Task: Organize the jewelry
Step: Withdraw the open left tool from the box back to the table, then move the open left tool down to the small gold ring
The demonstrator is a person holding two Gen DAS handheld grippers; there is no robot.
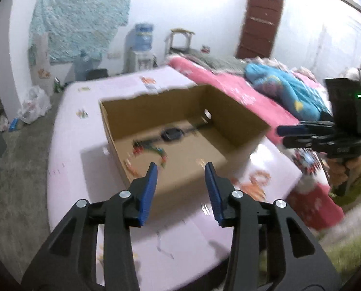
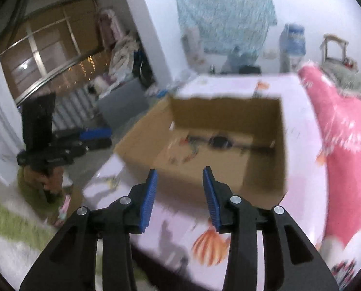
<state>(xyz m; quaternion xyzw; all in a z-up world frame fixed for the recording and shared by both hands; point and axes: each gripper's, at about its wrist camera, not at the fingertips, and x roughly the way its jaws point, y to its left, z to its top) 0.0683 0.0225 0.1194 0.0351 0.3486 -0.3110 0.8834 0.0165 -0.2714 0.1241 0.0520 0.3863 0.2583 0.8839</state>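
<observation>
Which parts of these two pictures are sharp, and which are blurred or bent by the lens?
Left wrist view: the left gripper is sharp, while the cardboard box and the jewelry inside it are smeared by motion. Right wrist view: the right gripper is sharp, the box streaks sideways, and walls curve at the fisheye edge.

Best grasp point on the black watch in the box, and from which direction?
Probably the strap beside the dark case of the watch, from straight above. It lies flat mid-floor in the cardboard box, whose tall walls block side approaches. Close the jaws across the narrow strap; blur hides finer detail.
</observation>
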